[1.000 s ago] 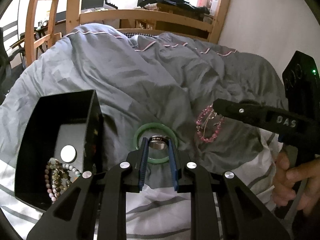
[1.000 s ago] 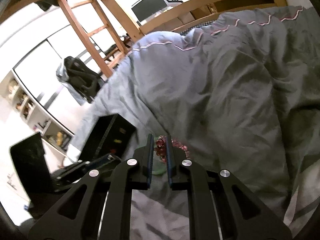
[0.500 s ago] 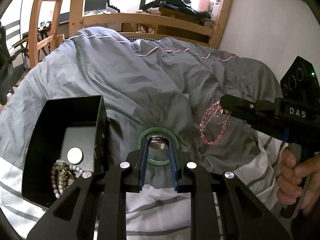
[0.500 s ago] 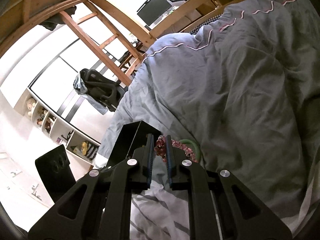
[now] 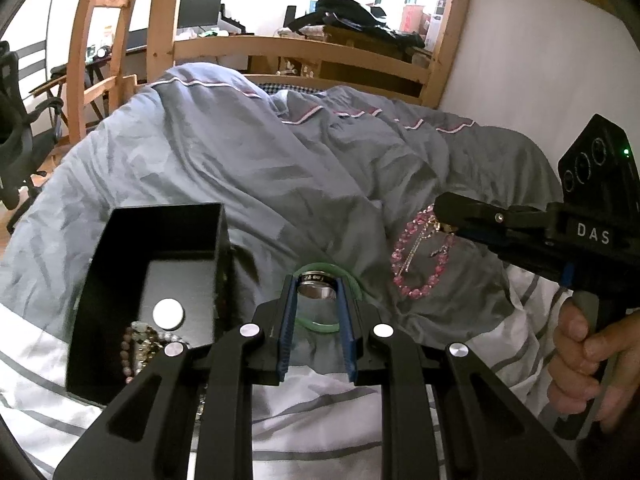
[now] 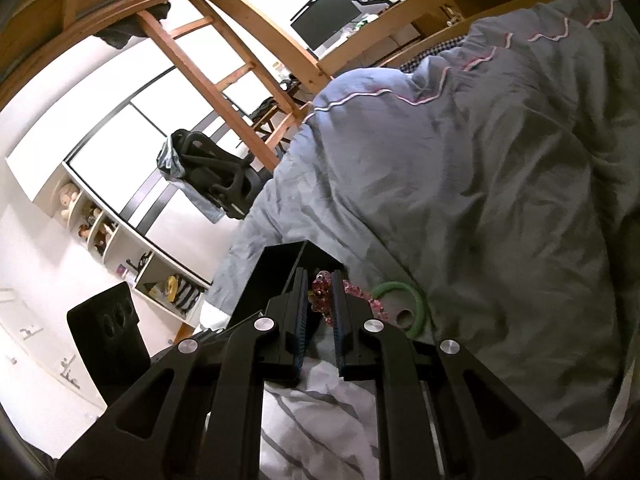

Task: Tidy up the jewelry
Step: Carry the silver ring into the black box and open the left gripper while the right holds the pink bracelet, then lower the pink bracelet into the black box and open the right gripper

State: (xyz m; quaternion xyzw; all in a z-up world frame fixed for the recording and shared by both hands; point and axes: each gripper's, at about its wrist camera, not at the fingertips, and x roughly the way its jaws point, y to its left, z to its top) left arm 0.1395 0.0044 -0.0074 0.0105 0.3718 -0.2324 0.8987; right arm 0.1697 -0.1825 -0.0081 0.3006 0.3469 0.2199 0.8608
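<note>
My left gripper (image 5: 318, 280) is shut on a silver and black ring (image 5: 316, 291), held just above a green bangle (image 5: 320, 327) that lies on the grey duvet. To its left stands an open black box (image 5: 120, 248) holding beaded bracelets (image 5: 138, 346) and a white disc (image 5: 169, 314). My right gripper (image 5: 442, 218) comes in from the right, shut on a pink bead bracelet (image 5: 416, 291) that hangs from its tip above the duvet. In the right wrist view the right gripper (image 6: 320, 282) pinches the pink beads (image 6: 320, 302), with the bangle (image 6: 418, 312) and the box (image 6: 276, 280) just beyond.
A person's hand (image 5: 592, 360) grips the right tool's handle. A rumpled grey duvet (image 5: 280, 168) covers the bed, with a striped white sheet (image 5: 320, 428) near me. Behind it are a wooden bed frame (image 5: 304, 46), a ladder (image 6: 224, 60) and an office chair (image 6: 212, 172).
The right gripper has lifted the pink bracelet off the duvet, and its view has swung towards the box. The left gripper has risen a little with the ring.
</note>
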